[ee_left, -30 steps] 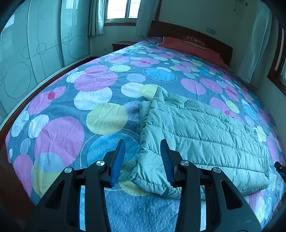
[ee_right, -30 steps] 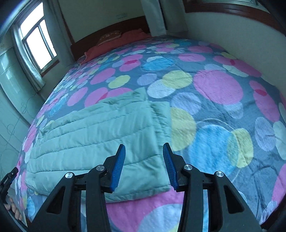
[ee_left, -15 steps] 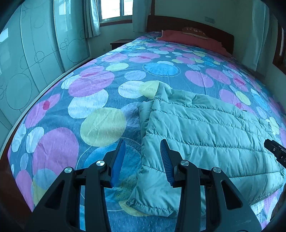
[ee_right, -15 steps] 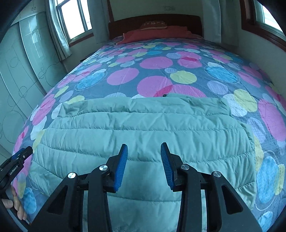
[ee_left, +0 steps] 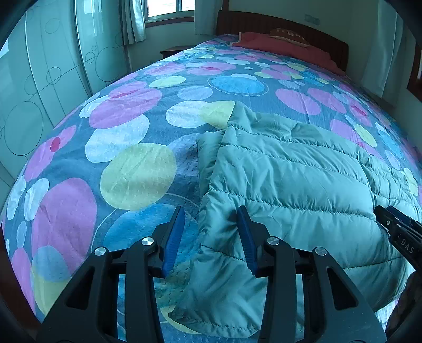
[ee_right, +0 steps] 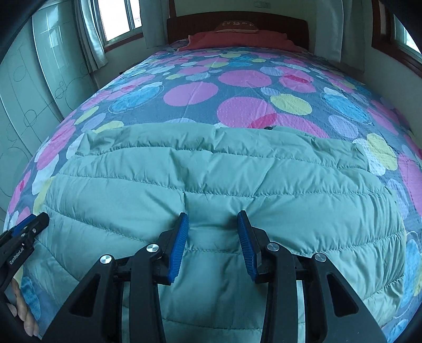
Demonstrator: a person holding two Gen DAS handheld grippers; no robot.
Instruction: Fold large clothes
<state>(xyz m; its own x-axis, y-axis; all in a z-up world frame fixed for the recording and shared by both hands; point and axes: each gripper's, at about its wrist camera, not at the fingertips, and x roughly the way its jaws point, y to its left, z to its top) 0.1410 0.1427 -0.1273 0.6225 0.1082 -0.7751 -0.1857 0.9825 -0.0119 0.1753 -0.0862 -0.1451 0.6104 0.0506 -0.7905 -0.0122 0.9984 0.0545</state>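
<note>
A teal quilted jacket lies folded into a wide rectangle on the spotted bedspread. My left gripper hangs open over the jacket's left edge: its right fingertip is over the fabric, its left one over the bedspread. In the right wrist view, my right gripper points down at the middle of the jacket near its front edge. Its tips dent the padding, a bulge of fabric lies between them unpinched, and the jaws are closing slightly. Each gripper shows at the edge of the other's view.
The bedspread stretches far beyond the jacket to a red pillow and a dark wooden headboard. Glass wardrobe doors run along the left side. A person's fingers show at the lower left.
My right gripper swung from the jacket's right edge to its middle and came down onto it. My left gripper moved closer and lower over the left edge.
</note>
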